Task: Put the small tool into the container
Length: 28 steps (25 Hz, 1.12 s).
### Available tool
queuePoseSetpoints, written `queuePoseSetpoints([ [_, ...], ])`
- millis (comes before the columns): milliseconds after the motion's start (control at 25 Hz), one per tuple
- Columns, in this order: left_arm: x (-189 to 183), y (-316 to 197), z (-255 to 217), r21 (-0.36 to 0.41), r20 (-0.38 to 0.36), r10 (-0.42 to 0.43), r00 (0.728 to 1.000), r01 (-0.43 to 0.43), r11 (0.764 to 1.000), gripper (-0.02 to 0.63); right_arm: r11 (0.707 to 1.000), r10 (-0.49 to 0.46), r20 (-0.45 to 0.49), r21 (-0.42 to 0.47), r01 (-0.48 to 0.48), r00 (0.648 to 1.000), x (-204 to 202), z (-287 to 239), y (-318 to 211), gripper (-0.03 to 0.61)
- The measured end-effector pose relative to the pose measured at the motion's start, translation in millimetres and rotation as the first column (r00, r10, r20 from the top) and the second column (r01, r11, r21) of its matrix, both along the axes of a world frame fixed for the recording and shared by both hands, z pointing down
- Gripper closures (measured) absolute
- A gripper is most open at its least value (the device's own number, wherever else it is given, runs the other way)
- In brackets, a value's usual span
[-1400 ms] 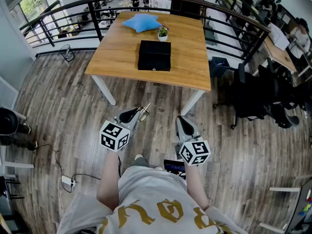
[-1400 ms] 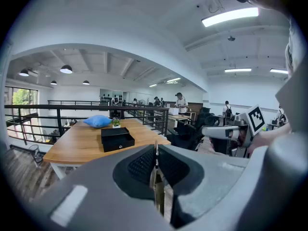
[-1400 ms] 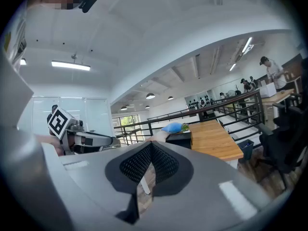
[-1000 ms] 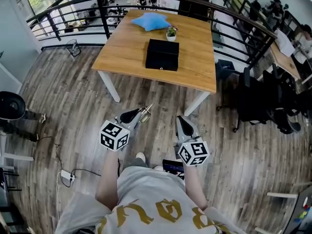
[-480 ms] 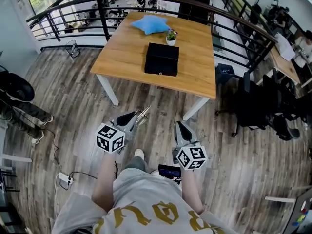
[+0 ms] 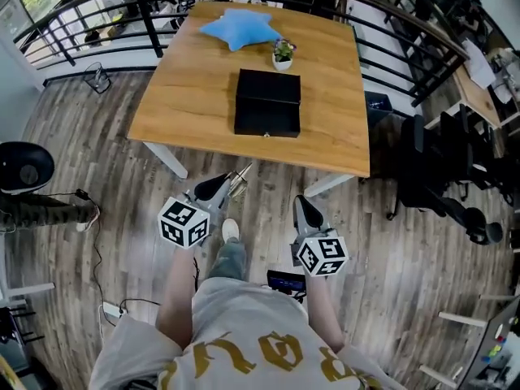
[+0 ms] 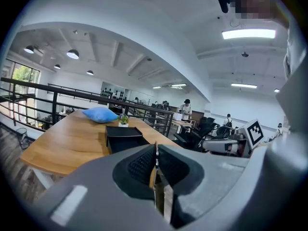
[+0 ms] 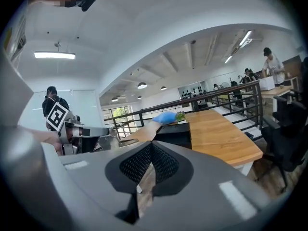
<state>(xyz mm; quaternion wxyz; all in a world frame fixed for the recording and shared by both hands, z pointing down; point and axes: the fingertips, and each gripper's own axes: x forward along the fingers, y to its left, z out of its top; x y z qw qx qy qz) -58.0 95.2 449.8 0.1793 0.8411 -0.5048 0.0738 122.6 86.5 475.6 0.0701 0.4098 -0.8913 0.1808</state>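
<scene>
A black box (image 6: pixel 267 104), the container, sits in the middle of a wooden table (image 6: pixel 187 96) ahead of me; it also shows in the left gripper view (image 7: pixel 122 136) and the right gripper view (image 8: pixel 174 131). My left gripper (image 6: pixel 223 187) hangs over the floor short of the table's near edge, shut on a small thin metal tool (image 6: pixel 241 176) that pokes out past its tips. In its own view the jaws (image 7: pixel 155 153) pinch the tool (image 7: pixel 159 191). My right gripper (image 6: pixel 302 205) is level beside it, shut (image 8: pixel 150 146) with nothing in it.
A blue star-shaped cushion (image 6: pixel 238 28) and a small potted plant (image 6: pixel 282 53) sit behind the box. A black railing (image 6: pixel 406 23) curves round the table's far side. Dark office chairs (image 6: pixel 439 169) stand to the right, a round black fan (image 6: pixel 20 169) to the left. A power strip (image 6: pixel 110 308) lies on the floor.
I have walked closer to the table, which now sits larger and nearer in the head view. Both grippers keep their pose, the left still holding the tool.
</scene>
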Motion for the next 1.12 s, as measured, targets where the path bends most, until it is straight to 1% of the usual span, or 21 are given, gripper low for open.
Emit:
queuePoseSetpoints([
  [120, -26, -59, 6, -0.002, 0.033, 0.041, 0.999, -0.041, 0.999, 0.594, 1.0, 0.018, -0.017, -0.005, -0.019, 1.0, -29, 0, -58, 0.555],
  [240, -52, -108, 9, -0.009, 0.019, 0.078, 0.997, -0.078, 0.997, 0.594, 0.999, 0.052, -0.018, -0.01, -0.052, 0.999, -57, -3, -105, 0.555],
  [400, -83, -163, 16, -0.026, 0.006, 0.115, 0.993, -0.114, 0.993, 0.594, 0.997, 0.071, -0.051, -0.022, -0.073, 0.996, -89, 2, -150, 0.555],
  [520, -96, -190, 24, -0.032, 0.007, 0.144, 0.99, -0.143, 0.989, 0.594, 0.995, 0.096, -0.062, -0.029, -0.098, 0.993, -103, 10, -175, 0.555],
  [840, -98, -233, 23, -0.015, -0.002, 0.211, 0.977, -0.211, 0.977, 0.594, 0.988, 0.152, -0.061, -0.004, -0.152, 0.987, -114, 2, -204, 0.555],
  [1000, -85, -245, 20, 0.005, 0.027, 0.259, 0.965, -0.259, 0.966, 0.594, 0.985, 0.17, -0.057, 0.003, -0.17, 0.984, -111, 2, -215, 0.555],
  [1120, -78, -254, 21, 0.015, 0.041, 0.276, 0.96, -0.276, 0.961, 0.594, 0.985, 0.173, -0.046, 0.015, -0.172, 0.984, -108, 4, -226, 0.555],
])
